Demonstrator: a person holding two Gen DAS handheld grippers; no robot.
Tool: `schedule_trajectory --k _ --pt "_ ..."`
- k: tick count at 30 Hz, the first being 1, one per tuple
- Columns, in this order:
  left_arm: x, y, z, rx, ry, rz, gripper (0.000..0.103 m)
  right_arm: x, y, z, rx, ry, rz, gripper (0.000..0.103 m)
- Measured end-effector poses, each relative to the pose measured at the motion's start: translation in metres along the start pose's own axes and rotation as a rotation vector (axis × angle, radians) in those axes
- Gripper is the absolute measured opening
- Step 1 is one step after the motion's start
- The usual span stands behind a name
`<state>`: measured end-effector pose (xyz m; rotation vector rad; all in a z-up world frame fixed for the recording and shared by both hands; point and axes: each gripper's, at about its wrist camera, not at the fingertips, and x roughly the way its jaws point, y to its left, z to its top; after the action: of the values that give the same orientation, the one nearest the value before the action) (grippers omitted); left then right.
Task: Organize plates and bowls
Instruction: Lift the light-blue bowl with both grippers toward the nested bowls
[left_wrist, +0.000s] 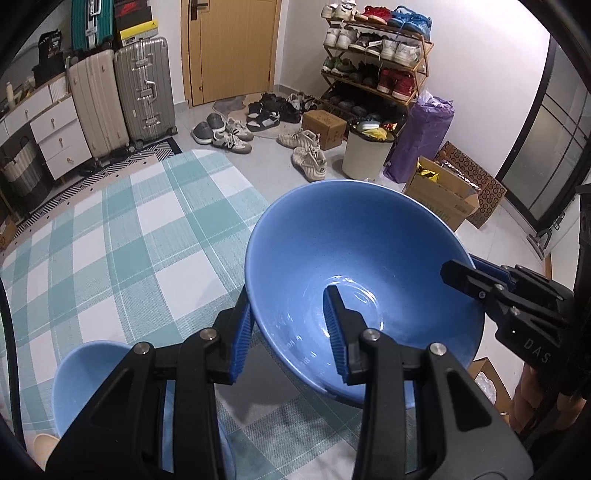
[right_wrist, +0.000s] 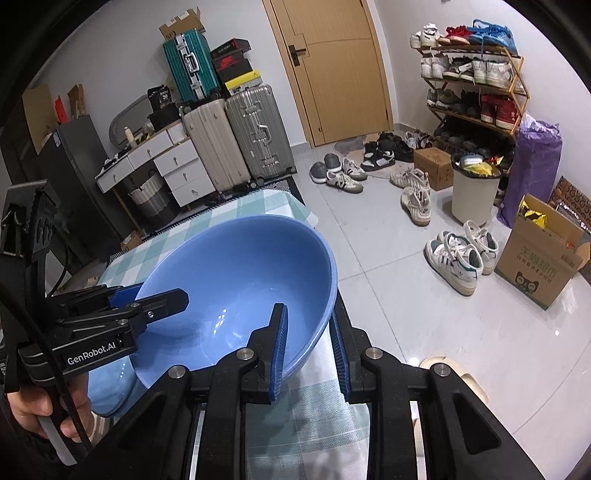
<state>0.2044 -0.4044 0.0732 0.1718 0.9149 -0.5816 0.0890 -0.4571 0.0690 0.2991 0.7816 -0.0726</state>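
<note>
My left claw (left_wrist: 288, 328) pinches the near-left rim of the big blue bowl (left_wrist: 369, 266), one blue pad outside the wall and one inside, both pressed against it. My right claw (right_wrist: 308, 347) pinches the opposite rim of the same bowl in the same way, with one pad inside and one outside. Between the two the bowl hangs tilted above the table (left_wrist: 122, 236), clear of the green and white checked cloth. The left wrist view shows a second blue bowl (left_wrist: 85, 373) sitting low on the cloth at the near left, partly hidden behind my claw's black arms; in the right wrist view only a slice of it (right_wrist: 107, 384) peeps out under the held bowl. The right wrist view alone shows my left hand (right_wrist: 40, 410) wrapped around the grip of the other tool, and a pair of white sneakers (right_wrist: 461, 254) on the pale floor to the right. The left wrist view gives the wider stretch of cloth. The held bowl is deep and round, a plain matt blue outside, glossy inside, with light glinting off its small flat bottom and nothing in it. Farther off both views take in the suitcases (left_wrist: 122, 92), the wooden door (left_wrist: 229, 48), the shoe rack (left_wrist: 376, 59) and the white bin (left_wrist: 365, 155).
</note>
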Motion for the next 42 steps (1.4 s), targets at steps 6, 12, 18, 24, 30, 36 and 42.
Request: schedule_trajectory --k 6,12,18,24,30,36,42 --pt "-0.028 -0.004 -0.001 -0.005 -0.038 0.005 0.034 -0.019 0.012 0.005 -0.018 -0.028 0.003 0.025" --pt "-0.055 -0.002 -0.005 -0.017 -0.066 0.011 0.034 -0.037 0.027 0.009 -0.043 -0.055 0.009 0.025" --pt "-0.084 0.001 -0.011 -0.031 -0.094 0.017 0.034 -0.052 0.045 0.009 -0.066 -0.075 0.018 0.025" --pt "-0.109 0.006 -0.017 -0.041 -0.116 0.027 0.034 -0.065 0.064 0.008 -0.086 -0.088 0.030 0.025" --pt "-0.135 0.008 -0.024 -0.047 -0.137 0.041 0.034 -0.081 0.082 0.006 -0.104 -0.109 0.043 0.025" --pt "-0.159 0.014 -0.030 -0.061 -0.159 0.056 0.034 -0.092 0.102 0.004 -0.131 -0.123 0.056 0.025" --pt "-0.188 0.026 -0.041 -0.079 -0.181 0.066 0.034 -0.098 0.125 0.001 -0.154 -0.129 0.080 0.025"
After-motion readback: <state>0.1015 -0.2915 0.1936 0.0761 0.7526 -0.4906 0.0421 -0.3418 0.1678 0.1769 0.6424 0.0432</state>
